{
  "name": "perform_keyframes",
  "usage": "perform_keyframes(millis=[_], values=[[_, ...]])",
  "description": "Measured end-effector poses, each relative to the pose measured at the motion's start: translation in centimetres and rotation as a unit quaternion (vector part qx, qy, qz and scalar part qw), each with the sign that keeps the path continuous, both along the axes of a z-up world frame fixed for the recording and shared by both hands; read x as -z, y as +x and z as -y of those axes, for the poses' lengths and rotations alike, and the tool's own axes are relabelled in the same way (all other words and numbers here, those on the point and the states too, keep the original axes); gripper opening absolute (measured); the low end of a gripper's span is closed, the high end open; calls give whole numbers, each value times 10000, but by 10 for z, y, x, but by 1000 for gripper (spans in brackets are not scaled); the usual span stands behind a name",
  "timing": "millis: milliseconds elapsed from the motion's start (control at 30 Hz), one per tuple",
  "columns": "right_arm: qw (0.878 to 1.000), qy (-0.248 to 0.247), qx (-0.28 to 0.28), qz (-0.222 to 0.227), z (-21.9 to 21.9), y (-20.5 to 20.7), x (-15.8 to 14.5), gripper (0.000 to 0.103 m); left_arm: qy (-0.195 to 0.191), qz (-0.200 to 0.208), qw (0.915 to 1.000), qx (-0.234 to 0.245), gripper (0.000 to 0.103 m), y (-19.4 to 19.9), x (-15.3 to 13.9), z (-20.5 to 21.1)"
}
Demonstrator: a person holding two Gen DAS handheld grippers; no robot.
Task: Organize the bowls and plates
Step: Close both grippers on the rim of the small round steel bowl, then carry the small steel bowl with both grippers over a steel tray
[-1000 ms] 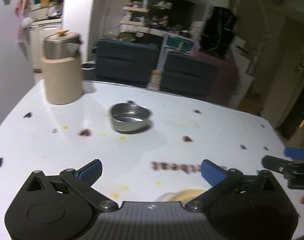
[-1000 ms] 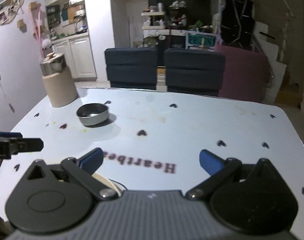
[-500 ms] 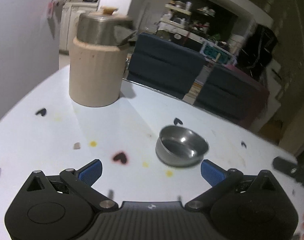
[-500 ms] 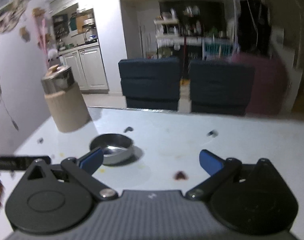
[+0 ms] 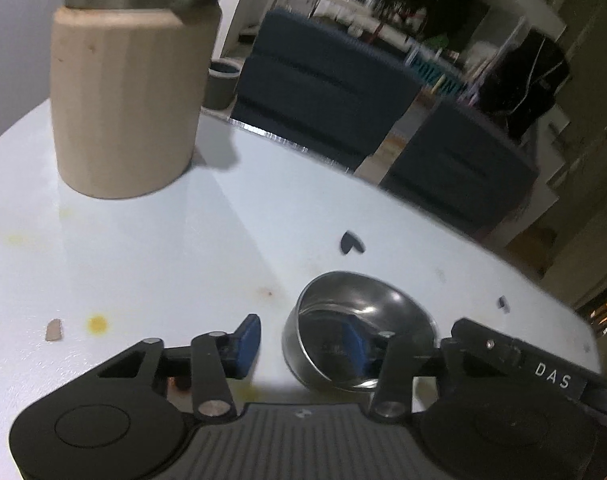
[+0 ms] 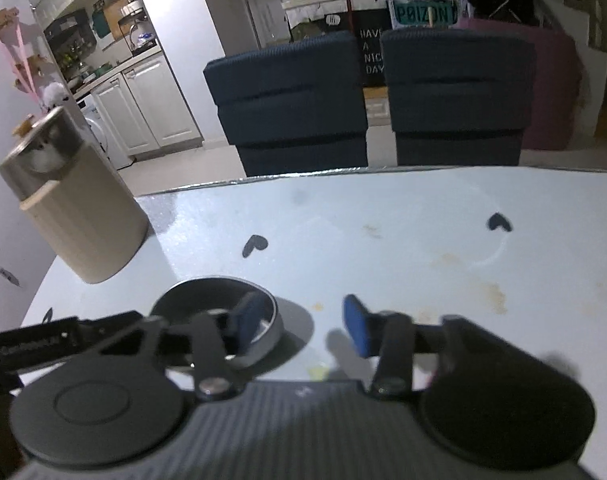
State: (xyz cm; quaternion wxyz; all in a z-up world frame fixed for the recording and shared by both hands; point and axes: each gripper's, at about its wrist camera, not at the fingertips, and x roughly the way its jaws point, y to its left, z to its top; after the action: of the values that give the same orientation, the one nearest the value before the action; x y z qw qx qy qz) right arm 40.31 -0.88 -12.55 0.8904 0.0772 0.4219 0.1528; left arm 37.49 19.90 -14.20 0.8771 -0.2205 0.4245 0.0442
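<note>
Straddling the steel bowl's (image 5: pixel 359 332) rim, both tools' jaws have been closing.

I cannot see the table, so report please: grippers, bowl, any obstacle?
Left gripper and right gripper: jaws just closing, each astride the steel bowl rim, not yet pressing. Bowl upright on table. Canister stands apart; nothing blocks.

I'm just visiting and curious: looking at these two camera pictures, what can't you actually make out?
- Left wrist view: the top of the beige canister is cut off by the upper edge.
- Left wrist view: the near rim of the steel bowl is hidden behind the left claw and its arms.
- Right wrist view: the bowl's near side is hidden behind the right claw.
- Both views: whether either claw touches the bowl.
- Shelf items at the back are too small.
</note>
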Motion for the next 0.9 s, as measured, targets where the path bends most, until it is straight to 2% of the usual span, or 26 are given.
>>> perform_keyframes(millis=[133,233,333,400,433,500,633,900], values=[[9999,-52,-81,-123,-11,13,12,45,60,-41,9998,208,35,9,6,6],[9997,-115,-150,-171,-17,17,17,35,114,-127,9996,226,25,12,8,7],[9993,-77,-303,-226,-22,18,19,26,188,-274,9993,193,22,12,12,5],[9988,-149,-402,-217,-26,18,19,24,144,-309,9992,190,20,13,15,1],[9987,-176,-436,-212,-28,17,19,21,77,-290,9994,169,15,12,15,0],[9983,-180,-513,-198,-31,13,17,12,135,-309,9993,152,13,13,14,0],[9976,-368,-579,-70,-37,3,11,11,295,-344,9987,230,8,11,10,5],[9979,-392,-506,36,-24,-6,-6,8,403,-96,9983,415,8,-5,-13,21]])
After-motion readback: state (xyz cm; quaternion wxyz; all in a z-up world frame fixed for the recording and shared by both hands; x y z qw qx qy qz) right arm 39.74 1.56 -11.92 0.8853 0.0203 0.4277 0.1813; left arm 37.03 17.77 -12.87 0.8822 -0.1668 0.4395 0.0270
